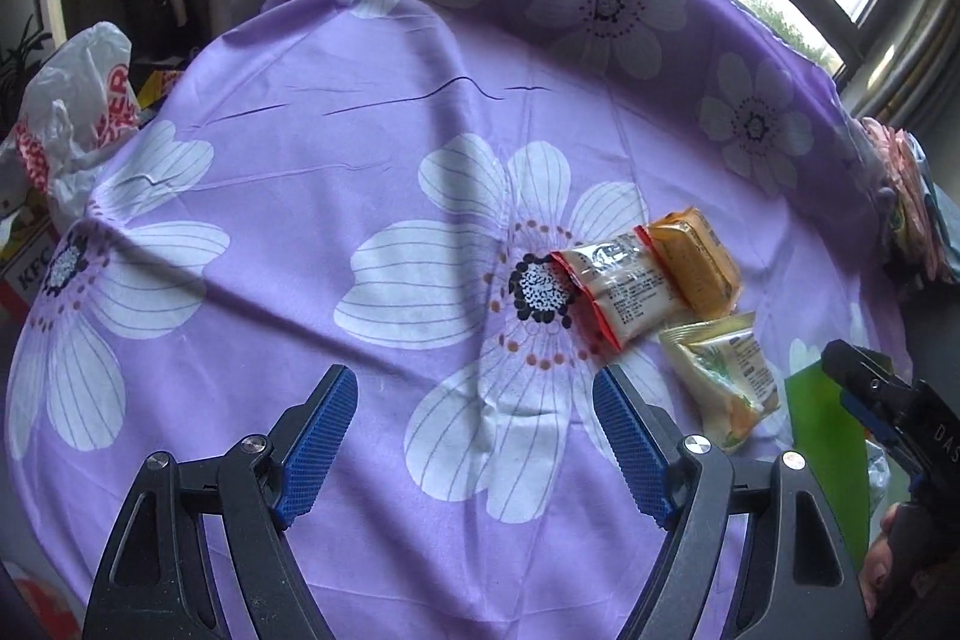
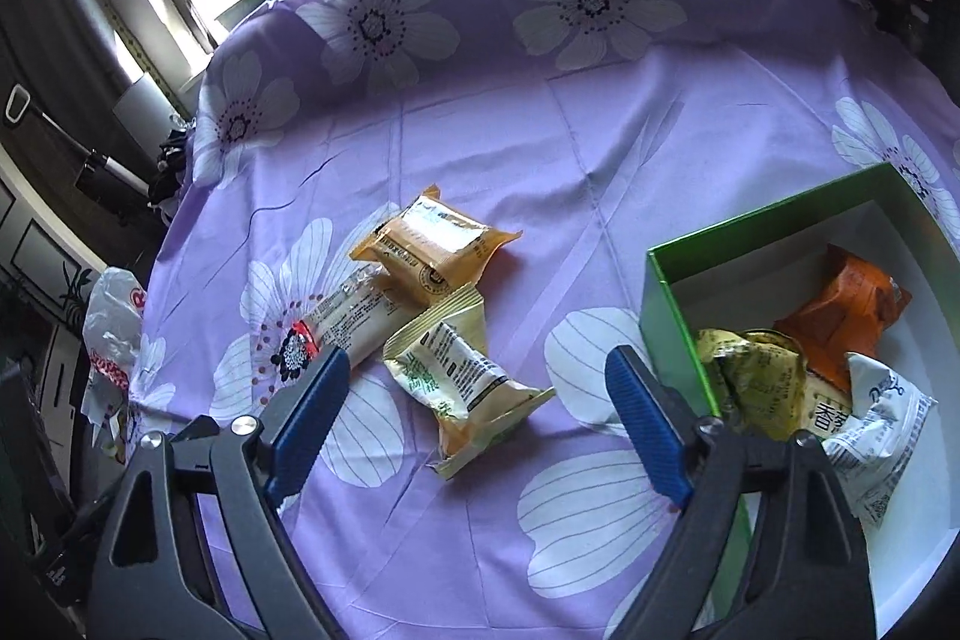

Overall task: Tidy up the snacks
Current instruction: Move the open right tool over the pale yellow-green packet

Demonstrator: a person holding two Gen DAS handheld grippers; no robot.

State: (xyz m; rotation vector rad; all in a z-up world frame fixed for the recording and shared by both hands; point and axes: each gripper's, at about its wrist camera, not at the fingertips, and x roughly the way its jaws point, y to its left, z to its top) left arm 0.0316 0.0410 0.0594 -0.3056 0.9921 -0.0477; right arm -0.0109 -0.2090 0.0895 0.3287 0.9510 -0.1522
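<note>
My left gripper (image 1: 474, 394) hangs over the purple flowered cloth (image 1: 336, 112), its blue pads spread wide with only cloth between them. My right gripper (image 2: 477, 388) also stands with its pads wide apart and nothing held; between them, a little beyond the tips, lies a pale green-printed snack packet (image 2: 462, 376). Three loose packets sit together on the cloth near its middle: that pale one nearest me, a clear packet with red ends (image 2: 354, 319) to its left over a flower's dark centre, and a yellow packet (image 2: 429, 244) farther off, touching the other two. In the left view the same group lies to the right of my left fingers: clear packet (image 1: 618, 289), yellow packet (image 1: 696, 262), pale packet (image 1: 726, 382). A green box (image 2: 672, 316) with a white inside stands at the right, just beside my right finger; in it lie an orange packet (image 2: 840, 322) at the far side, a crumpled yellow-green packet (image 2: 756, 382) and a white packet (image 2: 882, 436) nearer. A white plastic bag (image 1: 72, 112) with red print sits at the cloth's far left edge.
</note>
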